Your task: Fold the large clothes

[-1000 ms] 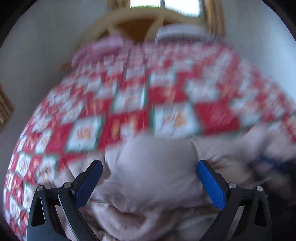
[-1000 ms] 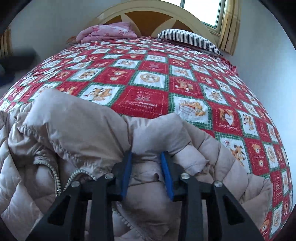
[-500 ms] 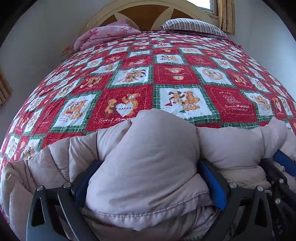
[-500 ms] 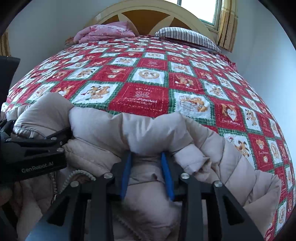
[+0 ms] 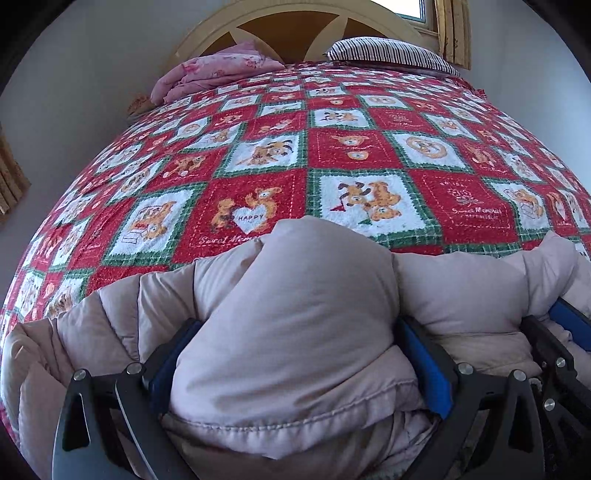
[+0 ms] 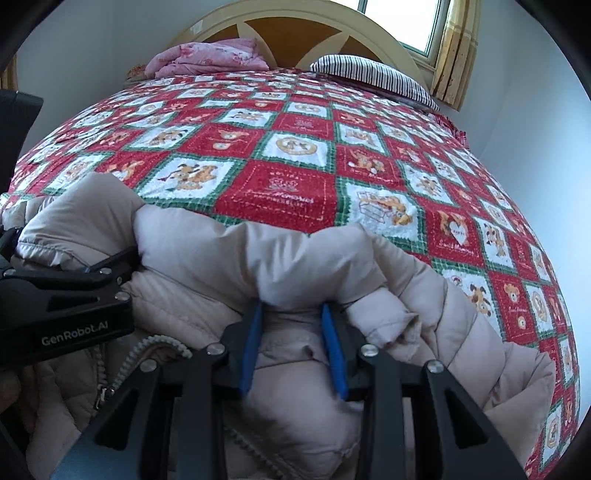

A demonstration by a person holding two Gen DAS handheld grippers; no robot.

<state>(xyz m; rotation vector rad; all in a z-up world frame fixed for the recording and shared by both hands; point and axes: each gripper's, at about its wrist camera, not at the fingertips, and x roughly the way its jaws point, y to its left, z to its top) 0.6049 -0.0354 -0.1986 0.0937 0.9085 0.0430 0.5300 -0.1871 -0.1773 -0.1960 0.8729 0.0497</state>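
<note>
Left wrist view: beige puffer jacket [image 5: 295, 332] bunched at near edge of bed [image 5: 351, 155], a gripper on each side of it.

Largest first. Bed, red-green bear quilt [image 6: 295, 162]; arched headboard [image 6: 295, 29] at far end, curtained window [image 6: 417, 22] behind. Jacket lies in a rumpled heap on quilt's near end, zipper [image 6: 147, 347] exposed at left in right wrist view. Striped pillow [image 5: 388, 53] at far right, folded pink blanket [image 5: 218, 70] at far left. Left gripper [image 5: 295, 365]: jaws set wide, a thick fold of jacket filling the gap and touching both blue pads [image 5: 424, 369]; clamped or only resting, cannot tell. Right gripper [image 6: 291, 347]: jaws narrow, pinching a jacket fold between pads.
</note>
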